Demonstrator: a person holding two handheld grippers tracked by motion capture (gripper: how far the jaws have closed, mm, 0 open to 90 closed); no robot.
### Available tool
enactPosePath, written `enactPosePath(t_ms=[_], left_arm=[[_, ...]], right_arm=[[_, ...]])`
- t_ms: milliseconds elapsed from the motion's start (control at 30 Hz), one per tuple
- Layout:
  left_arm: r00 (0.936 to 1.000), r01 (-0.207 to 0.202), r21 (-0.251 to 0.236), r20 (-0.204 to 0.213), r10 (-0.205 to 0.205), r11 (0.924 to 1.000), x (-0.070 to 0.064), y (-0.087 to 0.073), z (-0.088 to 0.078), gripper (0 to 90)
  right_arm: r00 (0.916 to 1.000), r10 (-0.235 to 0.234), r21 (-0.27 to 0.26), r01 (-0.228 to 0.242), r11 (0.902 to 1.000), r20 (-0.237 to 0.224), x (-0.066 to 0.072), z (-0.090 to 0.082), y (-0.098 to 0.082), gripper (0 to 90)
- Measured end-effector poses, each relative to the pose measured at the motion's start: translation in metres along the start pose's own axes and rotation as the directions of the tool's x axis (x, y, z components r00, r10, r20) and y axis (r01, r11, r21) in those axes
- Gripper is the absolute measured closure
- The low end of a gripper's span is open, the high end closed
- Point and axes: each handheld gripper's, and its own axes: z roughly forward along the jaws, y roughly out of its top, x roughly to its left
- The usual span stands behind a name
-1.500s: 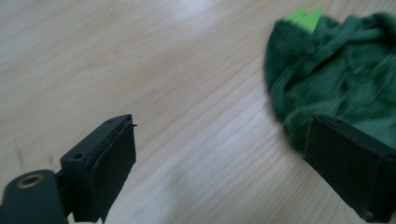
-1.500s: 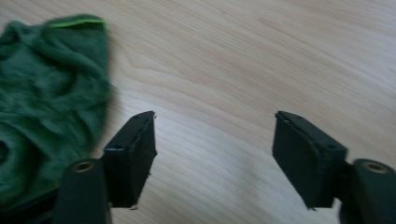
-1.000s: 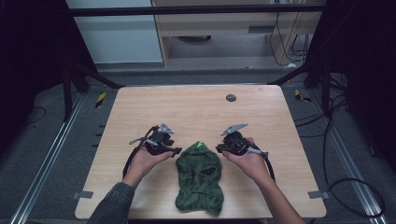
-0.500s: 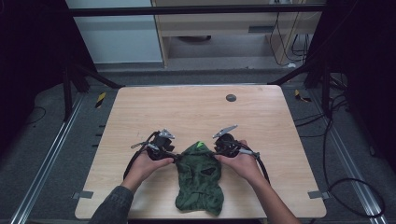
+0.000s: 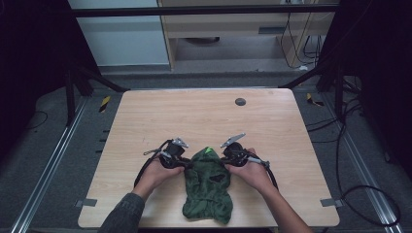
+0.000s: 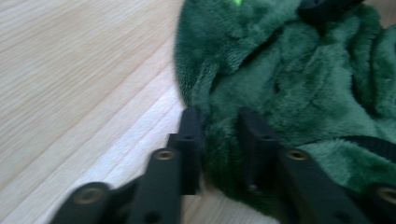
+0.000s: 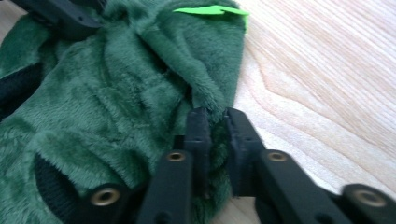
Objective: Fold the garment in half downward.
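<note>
- The left tongs point(image 6: 217, 126) have just closed on a fold at the edge of the green fleece hood point(image 6: 289, 88), plush bunched between the black jaws.
- The right tongs point(image 7: 215, 122) have likewise just closed, nipping the opposite edge of the hood's pile.
- The gripper views show the fleece nap and a bright green tag point(image 7: 210, 9); the high view shows instead the whole hood point(image 5: 208, 187) lying flat at the near middle of the worktop point(image 5: 204, 116), a hand on either side.
- A small dark disc point(image 5: 240, 101) sits well apart, toward the far edge.
</note>
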Motion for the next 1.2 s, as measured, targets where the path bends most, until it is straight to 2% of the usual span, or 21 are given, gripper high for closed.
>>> enactPosePath(t_ms=[100,167,300,367,533,667,867,1033,1200], left_arm=[[1.0000,-0.008,0.002,0.003,0.008,1.0000,-0.001,0.000,0.000,80.6],[1.0000,-0.007,0.003,0.003,0.007,1.0000,-0.002,0.000,-0.002,81.8],[0.9999,-0.016,-0.006,-0.004,0.016,0.9999,-0.003,0.003,-0.007,83.0],[0.9995,-0.023,-0.016,-0.019,0.023,0.9996,-0.005,0.006,-0.011,83.3],[0.9986,-0.027,-0.057,-0.046,0.025,0.9980,-0.002,0.019,-0.024,83.6],[0.9969,-0.035,-0.068,-0.072,0.030,0.9971,0.000,0.031,-0.030,83.5],[0.9929,-0.060,-0.090,-0.108,0.050,0.9941,-0.002,0.045,-0.035,83.3],[0.9913,-0.072,-0.092,-0.117,0.061,0.9932,0.001,0.055,-0.038,83.2],[0.9908,-0.067,-0.096,-0.124,0.055,0.9931,0.007,0.061,-0.039,83.2]], right_arm=[[0.9999,0.008,0.010,-0.008,0.9999,-0.011,-0.001,0.000,0.001,85.4],[1.0000,-0.003,0.015,0.004,0.9999,-0.009,-0.001,-0.001,0.002,85.9],[0.9999,-0.013,-0.019,0.012,0.9998,-0.008,-0.004,-0.012,0.009,86.1],[0.9998,-0.018,-0.028,0.018,0.9994,-0.008,-0.006,-0.017,0.014,86.3],[0.9990,-0.044,-0.043,0.045,0.9981,0.010,-0.013,-0.031,0.028,86.5],[0.9976,-0.064,-0.056,0.066,0.9962,0.026,-0.019,-0.040,0.041,86.5],[0.9963,-0.068,-0.066,0.072,0.9952,0.053,-0.025,-0.047,0.053,86.5],[0.9946,-0.078,-0.083,0.083,0.9930,0.069,-0.029,-0.054,0.062,86.4],[0.9935,-0.078,-0.086,0.085,0.9927,0.082,-0.034,-0.056,0.069,86.4]])
